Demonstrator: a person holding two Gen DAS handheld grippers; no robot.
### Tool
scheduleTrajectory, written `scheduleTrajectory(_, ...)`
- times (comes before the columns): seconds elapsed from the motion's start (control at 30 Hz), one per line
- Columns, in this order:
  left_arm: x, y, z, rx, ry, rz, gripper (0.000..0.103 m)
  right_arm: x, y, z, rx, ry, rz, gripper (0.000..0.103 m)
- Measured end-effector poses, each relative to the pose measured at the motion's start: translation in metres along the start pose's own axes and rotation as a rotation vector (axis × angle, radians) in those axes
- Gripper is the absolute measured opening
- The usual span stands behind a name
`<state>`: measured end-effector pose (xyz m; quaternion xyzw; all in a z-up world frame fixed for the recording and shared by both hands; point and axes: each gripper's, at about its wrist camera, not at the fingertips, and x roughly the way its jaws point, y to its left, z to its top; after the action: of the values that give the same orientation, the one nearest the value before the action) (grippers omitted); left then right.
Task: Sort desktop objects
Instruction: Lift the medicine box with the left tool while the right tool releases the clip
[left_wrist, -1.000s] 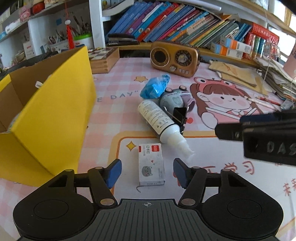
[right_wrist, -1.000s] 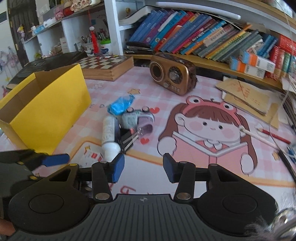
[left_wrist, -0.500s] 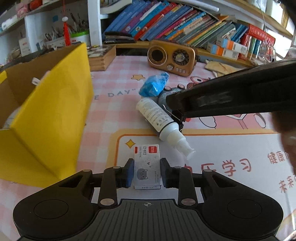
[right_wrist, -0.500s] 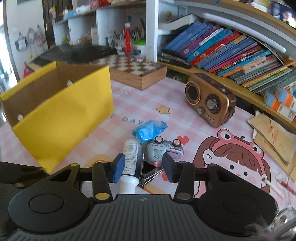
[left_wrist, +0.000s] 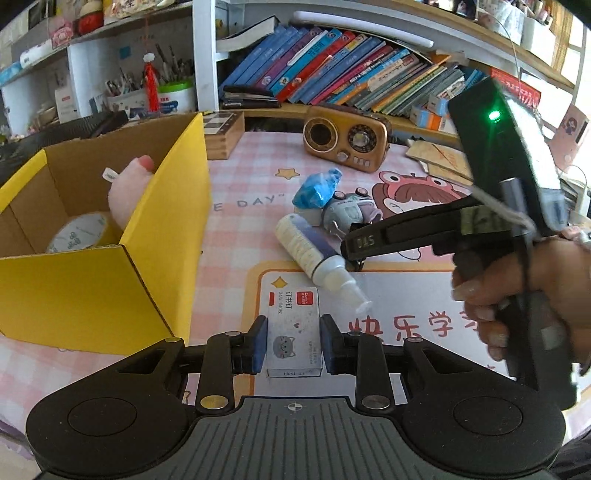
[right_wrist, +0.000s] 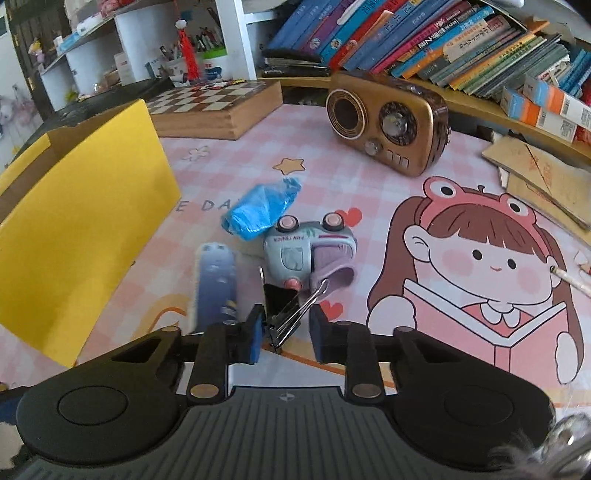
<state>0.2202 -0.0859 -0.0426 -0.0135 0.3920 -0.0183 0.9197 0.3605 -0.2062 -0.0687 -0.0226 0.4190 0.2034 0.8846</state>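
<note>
Left wrist view: my left fingers (left_wrist: 293, 345) grip the staple box (left_wrist: 293, 332) lengthwise, the yellow box (left_wrist: 162, 236) just to their left, while my right fingers (right_wrist: 284, 332) straddle, half-open, the binder clip (right_wrist: 282, 310) on the surface.

Lying flat, clamped between left jaws: white staple box (left_wrist: 293, 328) with cat print. Sitting between right jaws: black binder clip (right_wrist: 282, 314).
</note>
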Motion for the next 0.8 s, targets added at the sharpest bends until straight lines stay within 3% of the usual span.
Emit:
scheduleTrajectory(0.37, -0.012, 0.003, -0.002, 0.001, -0.024, -0.032, 0.028, -0.036, -0.001, -0.012, -0.076, -0.122, -0.034, 0.012)
scheduleTrajectory(0.47, -0.015, 0.006, -0.003, -0.010, -0.030, -0.043, 0.028, -0.048, -0.002, -0.017, -0.062, -0.127, -0.039, 0.011)
scheduleTrajectory(0.53, -0.019, 0.006, -0.004, -0.013, -0.036, -0.050, 0.028, -0.056, -0.002, -0.021, -0.052, -0.131, -0.035, 0.000)
scheduleTrajectory(0.8, -0.026, 0.006, -0.008, -0.011, -0.053, -0.077, 0.028, -0.068, -0.001, -0.035, -0.052, -0.095, -0.062, 0.003)
